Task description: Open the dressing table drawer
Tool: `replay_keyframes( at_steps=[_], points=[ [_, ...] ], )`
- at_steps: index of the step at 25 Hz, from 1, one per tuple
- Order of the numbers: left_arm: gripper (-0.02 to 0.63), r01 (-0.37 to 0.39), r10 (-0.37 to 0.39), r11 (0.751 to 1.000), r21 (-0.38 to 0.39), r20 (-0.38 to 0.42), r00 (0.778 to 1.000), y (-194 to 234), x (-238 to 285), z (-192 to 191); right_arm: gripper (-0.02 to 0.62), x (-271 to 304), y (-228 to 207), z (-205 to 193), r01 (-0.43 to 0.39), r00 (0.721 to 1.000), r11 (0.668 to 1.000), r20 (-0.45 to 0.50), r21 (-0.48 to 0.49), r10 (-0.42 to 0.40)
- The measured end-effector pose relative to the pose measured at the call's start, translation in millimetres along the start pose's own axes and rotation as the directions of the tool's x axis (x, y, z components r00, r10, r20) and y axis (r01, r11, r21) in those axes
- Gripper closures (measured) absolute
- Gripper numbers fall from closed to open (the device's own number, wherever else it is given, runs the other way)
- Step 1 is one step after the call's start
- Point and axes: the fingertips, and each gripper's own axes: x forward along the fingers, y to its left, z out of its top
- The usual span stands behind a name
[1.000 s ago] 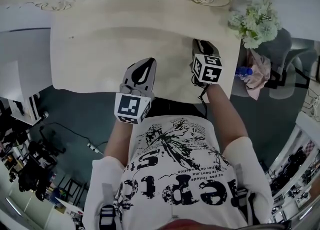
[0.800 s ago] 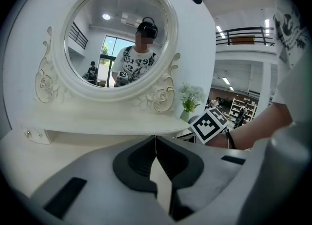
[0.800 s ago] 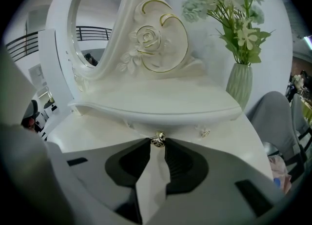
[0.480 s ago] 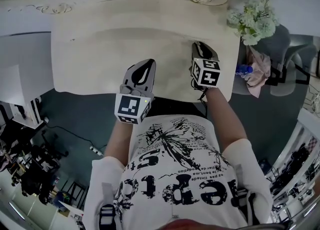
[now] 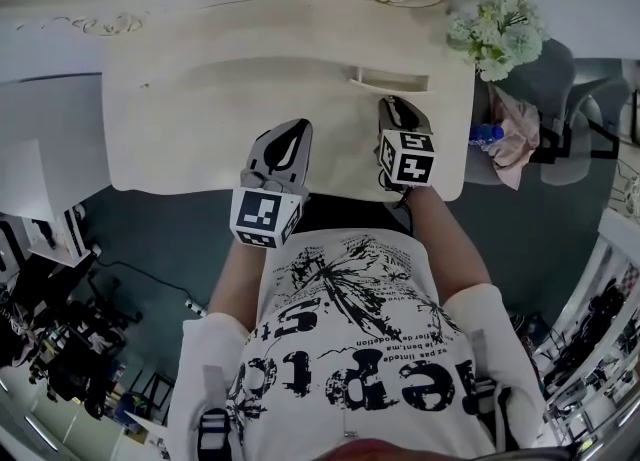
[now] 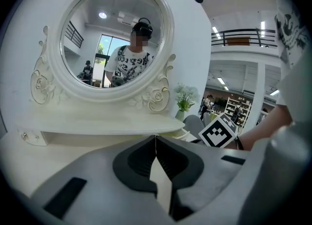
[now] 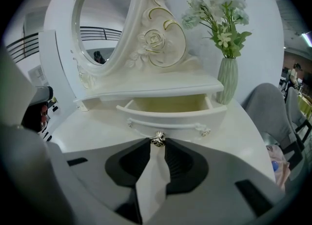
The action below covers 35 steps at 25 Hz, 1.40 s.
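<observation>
Drawer (image 7: 168, 111) is seen part-way out from under the shelf (image 7: 146, 91), straight ahead of the R gripper (image 7: 157, 145) & just past its tips; the inside is pale yellow. Its knob (image 7: 157, 139), small & metal, is pinched at the very tips of the R jaws, which are set narrow, w/ only the knob's width between them. A curved trim w/ small rosettes is seen across the drawer front, just beyond the knob.

In the head view the drawer (image 5: 390, 79) is shown ahead of the R gripper (image 5: 398, 107), which is angled down over the table (image 5: 200, 109). The L gripper (image 5: 288, 141) is held to the R one's left, nearer the table's front edge, well apart from the drawer. L jaws are seen closed tip to tip (image 6: 156, 138), w/ nothing gripped.

Mirror (image 6: 114, 38), oval in a carved white frame, is seen ahead of & above the L gripper. Vase (image 7: 227, 80) w/ pale flowers (image 7: 219, 9) is stood ahead-right of the R gripper, just beside the drawer's right end. Grey chair (image 7: 265, 109) is seen further right, off the table's edge.
</observation>
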Motion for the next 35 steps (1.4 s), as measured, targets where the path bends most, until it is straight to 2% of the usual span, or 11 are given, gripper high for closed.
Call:
replay_keyframes(
  at_steps=[7, 16, 20, 24, 30, 35],
  points=[
    [0.587, 0.008, -0.008, 1.0, 0.001, -0.012, 1.0, -1.4, -6.0, -4.6, 0.491, -7.0, 4.4, -8.9, 0.006, 1.0, 1.0, -0.002, 0.006, -0.006],
    [0.586, 0.017, -0.017, 1.0, 0.011, -0.016, 1.0, -1.0, -11.2, -4.2, 0.478, -13.8, 5.3, -8.1, 0.033, 0.999, 0.999, 0.002, -0.041, -0.033],
    [0.586, 0.024, -0.023, 0.999, 0.026, -0.008, 1.0, -2.8, -9.8, 3.4, 0.48, -36.6, 9.0, 3.4, 0.053, 0.997, 0.993, 0.055, -0.102, -0.047],
    [0.587, 0.025, -0.027, 0.998, 0.056, 0.019, 0.999, -4.7, -5.7, 20.9, 0.518, -64.0, 9.4, 25.3, 0.034, 0.991, 0.996, 0.129, -0.083, -0.023],
    [0.586, 0.006, -0.015, 0.994, 0.105, 0.087, 0.996, -5.6, -4.8, 61.8, 0.551, -108.8, 14.2, 75.2, 0.018, 0.958, 0.99, 0.286, -0.138, 0.022],
    [0.586, 0.0, -0.02, 0.991, 0.137, 0.15, 0.988, -16.9, -8.1, 90.6, 0.562, -146.9, 20.6, 115.6, 0.062, 0.896, 0.968, 0.441, -0.243, 0.053]
  ],
)
